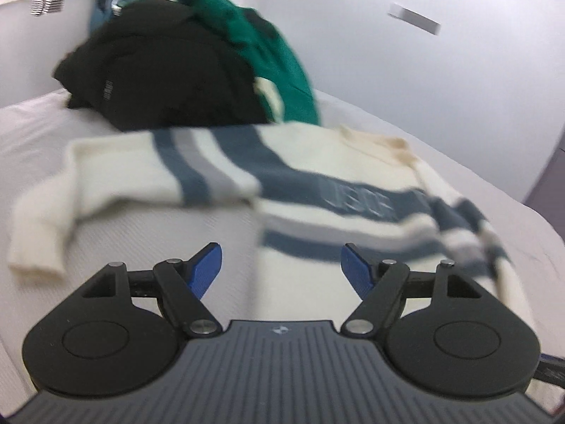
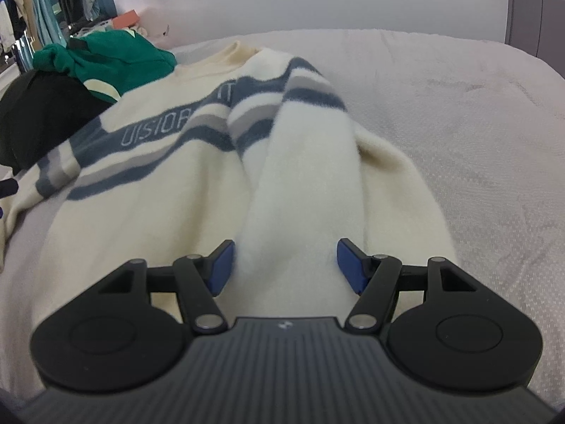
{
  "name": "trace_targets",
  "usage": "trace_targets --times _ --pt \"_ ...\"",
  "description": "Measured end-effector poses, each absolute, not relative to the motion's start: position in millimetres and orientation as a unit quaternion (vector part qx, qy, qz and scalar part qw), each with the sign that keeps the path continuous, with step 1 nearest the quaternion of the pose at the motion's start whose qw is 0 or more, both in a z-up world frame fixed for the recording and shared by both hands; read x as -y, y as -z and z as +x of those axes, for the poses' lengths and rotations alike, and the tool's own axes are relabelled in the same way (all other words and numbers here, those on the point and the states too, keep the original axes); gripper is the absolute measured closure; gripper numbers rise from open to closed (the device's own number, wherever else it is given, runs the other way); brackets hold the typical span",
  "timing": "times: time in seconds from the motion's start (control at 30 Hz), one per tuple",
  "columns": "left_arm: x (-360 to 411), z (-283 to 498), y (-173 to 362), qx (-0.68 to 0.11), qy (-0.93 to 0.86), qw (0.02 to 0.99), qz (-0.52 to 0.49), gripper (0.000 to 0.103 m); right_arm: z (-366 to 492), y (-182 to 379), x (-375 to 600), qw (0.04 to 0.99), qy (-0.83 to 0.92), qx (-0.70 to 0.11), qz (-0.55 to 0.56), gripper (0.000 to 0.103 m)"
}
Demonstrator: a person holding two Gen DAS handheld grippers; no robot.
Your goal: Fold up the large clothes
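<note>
A cream sweater (image 1: 317,183) with blue and grey stripes lies spread on the bed. In the left wrist view one sleeve (image 1: 46,219) stretches out to the left. My left gripper (image 1: 281,272) hovers open over the bed in front of the sweater, with nothing between its blue pads. In the right wrist view the sweater (image 2: 159,176) has its other sleeve (image 2: 303,183) folded down across the body. That sleeve runs between the fingers of my right gripper (image 2: 285,265). The jaws stand wide apart and do not visibly squeeze it.
A black garment (image 1: 166,70) and a green one (image 1: 279,53) are heaped behind the sweater, and show in the right wrist view as black garment (image 2: 42,120) and green garment (image 2: 116,56). The pale bed cover (image 2: 459,106) extends right. Hanging clothes (image 2: 35,0) line the far left.
</note>
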State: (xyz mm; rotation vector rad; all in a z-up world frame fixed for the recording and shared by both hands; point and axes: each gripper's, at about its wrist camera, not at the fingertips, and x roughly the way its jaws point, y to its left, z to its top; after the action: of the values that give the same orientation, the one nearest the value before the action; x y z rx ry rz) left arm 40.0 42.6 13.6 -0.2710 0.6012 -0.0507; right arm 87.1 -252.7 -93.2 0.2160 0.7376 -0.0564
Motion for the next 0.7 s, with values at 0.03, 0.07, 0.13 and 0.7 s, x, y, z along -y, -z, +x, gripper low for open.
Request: trace_targets --times 0.03,0.07,0.13,0.7 --pt "-35 35 -13 -0.295 0.033 0.945 -0.134 0.024 87 94 253 0.925 0.029 -0.363 0.106 0.038" --pt "-28 31 -11 -0.296 0.042 0.945 -0.132 0.024 87 95 255 0.923 0.029 -0.367 0.109 0.038" --pt "-14 23 -8 -0.3 0.059 0.944 -0.122 0.024 90 100 260 0.915 0.027 -0.381 0.129 0.038" --pt "-18 32 16 -0.331 0.058 0.93 -0.151 0.025 104 29 333 0.919 0.045 -0.358 0.156 0.085"
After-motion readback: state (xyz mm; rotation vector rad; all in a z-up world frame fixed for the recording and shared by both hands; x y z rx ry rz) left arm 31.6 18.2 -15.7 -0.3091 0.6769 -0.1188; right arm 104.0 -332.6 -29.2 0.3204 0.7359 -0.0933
